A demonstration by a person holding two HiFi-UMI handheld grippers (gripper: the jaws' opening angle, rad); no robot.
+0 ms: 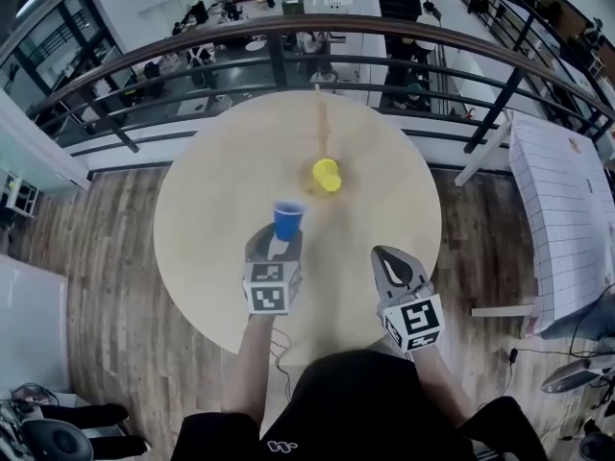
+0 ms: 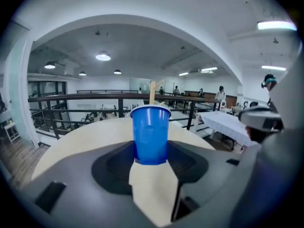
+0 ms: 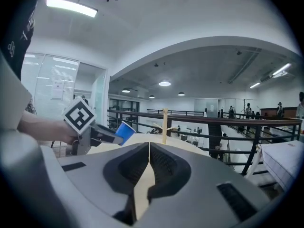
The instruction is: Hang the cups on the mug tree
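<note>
The left gripper (image 1: 280, 242), nearest, clamps a blue cup (image 1: 287, 220) over the round wooden table (image 1: 202, 209), the right gripper (image 1: 389, 255) shut and empty beside it, a yellow cup (image 1: 327, 175) farther off by the mug tree (image 1: 321, 118), dark railing (image 1: 288, 29) beyond.

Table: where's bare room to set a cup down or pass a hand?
Bare: left side of the table, from rim to blue cup, and right side, from yellow cup to rim. Crowded: the middle line, with mug tree, yellow cup and the left gripper holding the blue cup.
</note>
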